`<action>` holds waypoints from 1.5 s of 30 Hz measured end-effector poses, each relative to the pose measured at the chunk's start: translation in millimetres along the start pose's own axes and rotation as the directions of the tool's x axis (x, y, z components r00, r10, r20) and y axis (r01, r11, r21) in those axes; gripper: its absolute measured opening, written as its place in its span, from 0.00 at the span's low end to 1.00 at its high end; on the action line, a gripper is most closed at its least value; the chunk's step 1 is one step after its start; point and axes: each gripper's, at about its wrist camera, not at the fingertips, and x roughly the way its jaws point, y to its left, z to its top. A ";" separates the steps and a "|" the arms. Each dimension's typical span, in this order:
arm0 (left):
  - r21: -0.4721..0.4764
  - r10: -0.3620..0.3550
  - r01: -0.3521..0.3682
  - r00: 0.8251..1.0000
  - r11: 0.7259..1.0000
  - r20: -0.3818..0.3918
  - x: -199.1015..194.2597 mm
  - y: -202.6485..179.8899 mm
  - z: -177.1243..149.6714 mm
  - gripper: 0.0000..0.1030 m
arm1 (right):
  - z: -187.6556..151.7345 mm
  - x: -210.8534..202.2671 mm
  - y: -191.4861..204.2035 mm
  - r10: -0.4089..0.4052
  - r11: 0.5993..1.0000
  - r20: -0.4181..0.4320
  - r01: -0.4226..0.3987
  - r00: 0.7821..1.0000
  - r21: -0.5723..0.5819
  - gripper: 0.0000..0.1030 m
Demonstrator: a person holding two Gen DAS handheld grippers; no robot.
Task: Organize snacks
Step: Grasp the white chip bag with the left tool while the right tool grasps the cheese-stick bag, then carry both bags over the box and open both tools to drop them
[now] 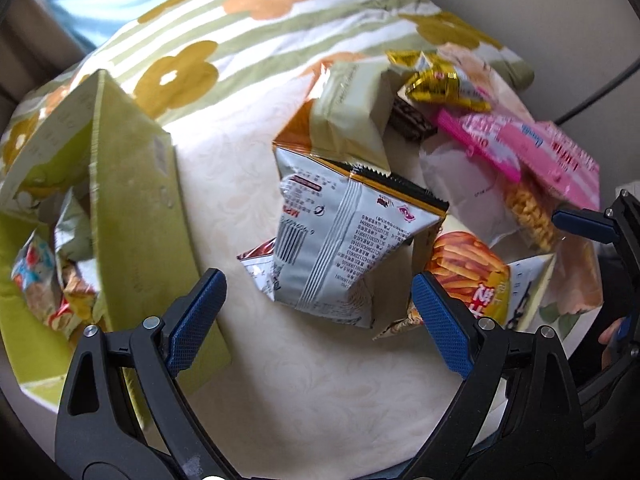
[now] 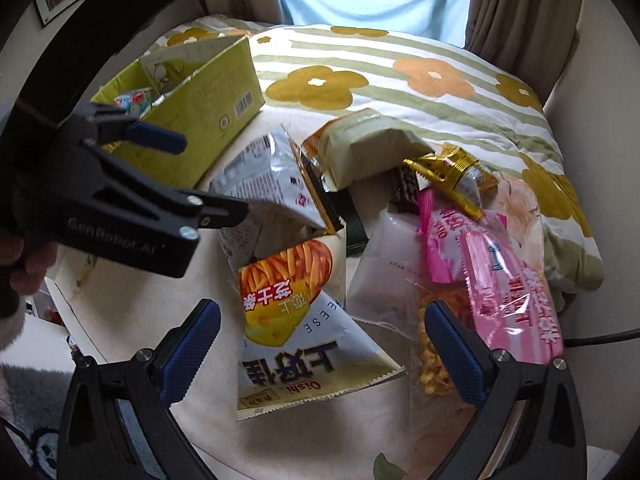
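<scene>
My left gripper (image 1: 318, 320) hangs open, pointing down over a silver snack bag (image 1: 340, 240) that lies barcode side up on the cream tabletop (image 1: 320, 392). The pads do not touch it. The same gripper (image 2: 212, 176) shows open at the left of the right wrist view, above that bag (image 2: 264, 176). My right gripper (image 2: 322, 356) is open above an Oishi cheese-stick bag (image 2: 296, 320), which lies between its pads without contact. A green cardboard box (image 1: 132, 220) with several snacks inside stands at the left, and it appears again (image 2: 208, 96) in the right wrist view.
More snacks are heaped behind: a pale green packet (image 2: 368, 140), a gold wrapper (image 2: 448, 172), a pink packet (image 2: 500, 280) and a white pouch (image 2: 384, 264). A striped, flowered duvet (image 2: 400, 76) lies beyond the table. A person's hand (image 2: 24, 264) holds the left gripper.
</scene>
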 end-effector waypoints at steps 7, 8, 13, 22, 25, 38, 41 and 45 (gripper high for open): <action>0.043 -0.008 0.011 0.997 0.999 -0.070 34.6 -1.5 9.5 0.91 | -6.0 26.7 17.2 -0.029 0.995 -0.030 0.026 0.999 -0.093 0.99; 0.039 -0.014 0.018 0.996 0.999 -0.083 39.2 -0.8 10.3 0.91 | -5.8 29.6 18.9 -0.032 0.995 -0.034 0.029 0.999 -0.096 0.99; 0.029 -0.020 0.023 0.995 0.999 -0.097 50.0 2.5 11.0 0.88 | -5.1 39.9 25.0 -0.034 0.995 -0.045 0.030 0.998 -0.095 0.99; 0.013 -0.015 0.016 0.998 1.000 -0.067 54.7 5.2 12.5 0.59 | -6.1 49.0 21.4 -0.039 0.998 -0.056 0.035 0.998 -0.061 0.99; 0.010 -0.023 0.024 0.998 1.000 -0.063 52.1 6.0 10.7 0.57 | -6.8 50.6 20.4 -0.040 0.998 -0.060 0.037 0.997 -0.057 0.99; -0.051 0.010 -0.012 1.000 0.999 -0.028 37.1 10.1 -0.7 0.56 | -18.3 56.7 31.5 -0.048 0.992 -0.076 0.038 0.996 -0.116 0.74; -0.058 0.017 -0.018 1.000 0.998 -0.018 33.4 9.3 -2.4 0.56 | -21.4 54.7 32.3 -0.062 0.991 -0.070 0.053 0.996 -0.124 0.66; -0.067 0.030 -0.030 1.000 0.997 -0.002 23.5 6.1 -4.4 0.56 | -25.1 47.9 31.5 -0.064 0.991 -0.065 0.056 0.996 -0.119 0.56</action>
